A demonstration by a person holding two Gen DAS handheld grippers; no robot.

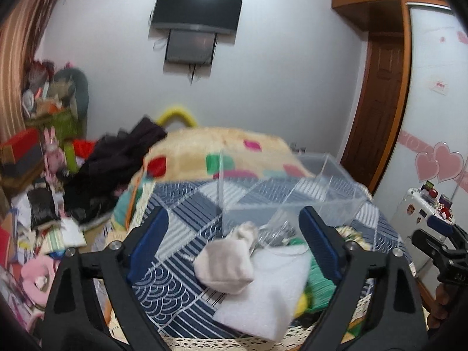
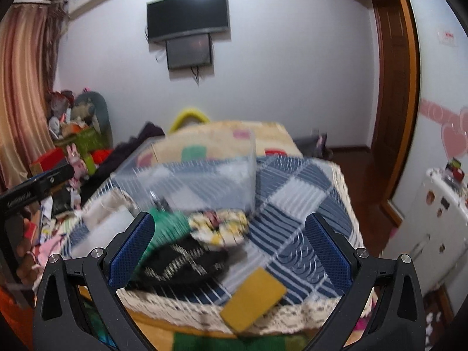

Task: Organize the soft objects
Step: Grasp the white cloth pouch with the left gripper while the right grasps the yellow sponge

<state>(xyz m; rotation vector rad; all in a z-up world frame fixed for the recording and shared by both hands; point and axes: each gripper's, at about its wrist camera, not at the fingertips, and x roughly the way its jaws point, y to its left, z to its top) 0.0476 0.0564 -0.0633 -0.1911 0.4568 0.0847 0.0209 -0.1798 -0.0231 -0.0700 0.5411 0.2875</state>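
A table with a blue and white patchwork cloth (image 1: 172, 269) holds the soft things. In the left wrist view a beige sock (image 1: 228, 263) lies on a white foam sheet (image 1: 263, 298), with a green cloth (image 1: 318, 278) beside it. My left gripper (image 1: 234, 239) is open above the sock. A clear plastic box (image 1: 292, 187) stands behind. In the right wrist view my right gripper (image 2: 231, 251) is open over a black patterned cloth (image 2: 181, 260), a green cloth (image 2: 169, 225), a yellow floral cloth (image 2: 219, 228) and a yellow sponge (image 2: 254, 298). The clear box (image 2: 199, 181) is behind them.
A folded patchwork blanket (image 1: 222, 152) lies behind the table. Dark clothes (image 1: 114, 169) and clutter fill the left side. A white fridge (image 2: 424, 228) stands at the right, with a wooden door (image 1: 377, 108) beyond. The right gripper shows at the left wrist view's right edge (image 1: 441, 242).
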